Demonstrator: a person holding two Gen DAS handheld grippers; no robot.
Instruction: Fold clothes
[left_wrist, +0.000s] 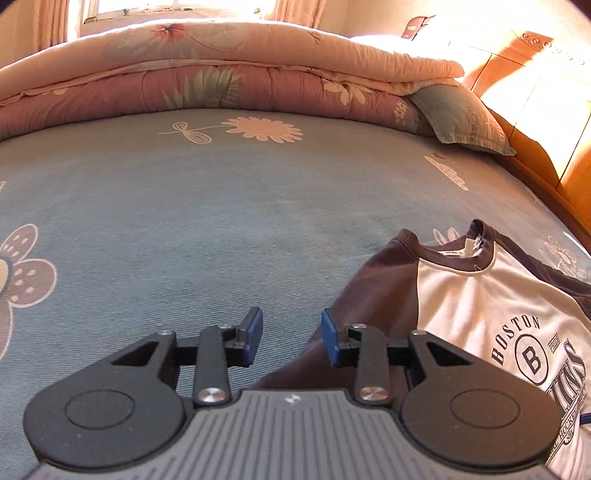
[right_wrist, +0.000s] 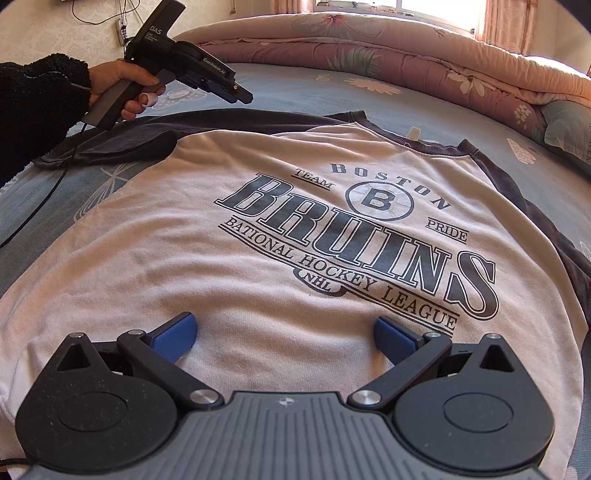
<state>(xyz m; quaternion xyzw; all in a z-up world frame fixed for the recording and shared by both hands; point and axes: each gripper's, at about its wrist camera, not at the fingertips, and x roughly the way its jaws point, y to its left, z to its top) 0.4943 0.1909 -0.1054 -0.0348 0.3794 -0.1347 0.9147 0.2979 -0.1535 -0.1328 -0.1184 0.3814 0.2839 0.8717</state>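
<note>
The sweatshirt (right_wrist: 314, 236) lies flat, print up, on the bed (left_wrist: 184, 206). Both grippers gape empty: the right gripper (right_wrist: 284, 332) over its hem, the left gripper (left_wrist: 291, 341) by the sleeve (left_wrist: 380, 280) at two o'clock. Any fold wants a pinch of the sleeve edge alone, not the sheet.

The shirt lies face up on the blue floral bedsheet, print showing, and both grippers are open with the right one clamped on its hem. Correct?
Not quite. The right gripper is open above the shirt, gripping nothing; the right wrist view shows its jaws spread wide. The rest holds: print up on the bedsheet, left gripper open too.
</note>
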